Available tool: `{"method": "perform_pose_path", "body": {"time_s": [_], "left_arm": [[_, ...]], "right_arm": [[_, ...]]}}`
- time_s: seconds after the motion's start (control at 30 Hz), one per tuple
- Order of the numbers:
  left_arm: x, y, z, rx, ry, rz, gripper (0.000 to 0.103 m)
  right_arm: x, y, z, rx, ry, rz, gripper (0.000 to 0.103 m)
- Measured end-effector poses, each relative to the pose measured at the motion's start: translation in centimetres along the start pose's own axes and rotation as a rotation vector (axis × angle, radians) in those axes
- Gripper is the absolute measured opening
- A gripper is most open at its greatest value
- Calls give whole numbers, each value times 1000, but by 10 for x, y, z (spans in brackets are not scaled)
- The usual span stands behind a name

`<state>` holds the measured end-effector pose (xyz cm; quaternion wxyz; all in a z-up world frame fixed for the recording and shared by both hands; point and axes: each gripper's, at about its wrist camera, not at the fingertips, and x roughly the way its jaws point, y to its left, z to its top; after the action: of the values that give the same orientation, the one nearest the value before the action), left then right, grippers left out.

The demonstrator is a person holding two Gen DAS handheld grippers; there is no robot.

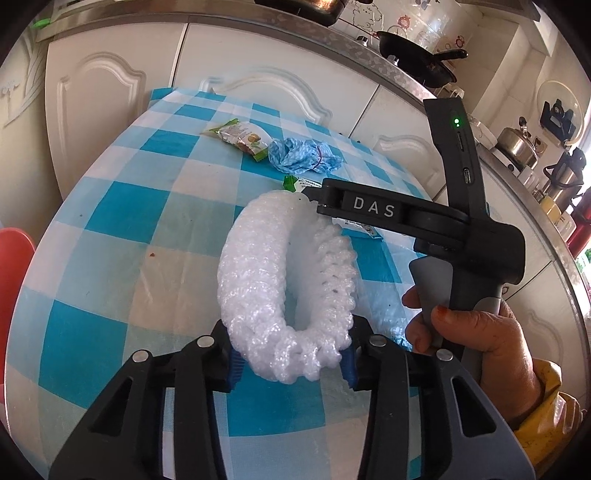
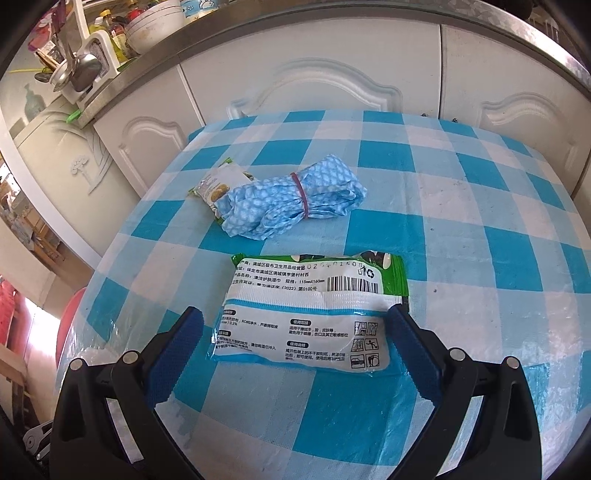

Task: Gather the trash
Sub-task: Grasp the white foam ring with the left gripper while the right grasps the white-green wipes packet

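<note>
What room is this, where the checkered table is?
Most likely a home kitchen: a black frying pan and a kettle sit on the counter, with stacked bowls and white cabinets behind the table.

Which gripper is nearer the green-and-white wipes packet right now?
Right. The right gripper has its open jaws straddling the wipes packet on the table. The left gripper is back from it, shut on the white foam net.

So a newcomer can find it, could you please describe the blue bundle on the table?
On the blue-and-white checked table, past the flat wet-wipe packet, lies the crumpled blue cloth bundle. It partly overlaps a small green snack wrapper; only it has a red rubber band around its middle.
</note>
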<state>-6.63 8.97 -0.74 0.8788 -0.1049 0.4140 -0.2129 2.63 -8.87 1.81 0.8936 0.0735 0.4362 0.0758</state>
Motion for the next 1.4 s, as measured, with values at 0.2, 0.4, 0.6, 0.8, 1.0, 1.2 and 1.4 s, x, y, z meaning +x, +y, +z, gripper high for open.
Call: {"method": "perform_pose_path", "body": {"time_s": [0.2, 0.4, 0.6, 0.8, 1.0, 1.2, 1.4], "left_arm": [[-3, 3, 0, -8, -3, -9, 41], [-4, 5, 0, -11, -3, -18, 39], [-6, 8, 0, -16, -7, -34, 39], [-11, 9, 1, -23, -25, -43, 38], [-22, 13, 4, -35, -56, -50, 38], [-28, 18, 4, -43, -65, -41, 38], [-38, 27, 4, -59, -83, -22, 38]], "right_arm": [[4, 1, -1, -16, 5, -12, 99], [8, 6, -7, -57, 11, -37, 98], [7, 4, -12, -92, 5, -43, 88], [3, 5, -16, -138, -8, -63, 76], [-4, 2, -21, -132, -28, -63, 71], [-16, -4, -28, -98, -41, -44, 70], [-36, -7, -28, -58, -69, -9, 69]]}}
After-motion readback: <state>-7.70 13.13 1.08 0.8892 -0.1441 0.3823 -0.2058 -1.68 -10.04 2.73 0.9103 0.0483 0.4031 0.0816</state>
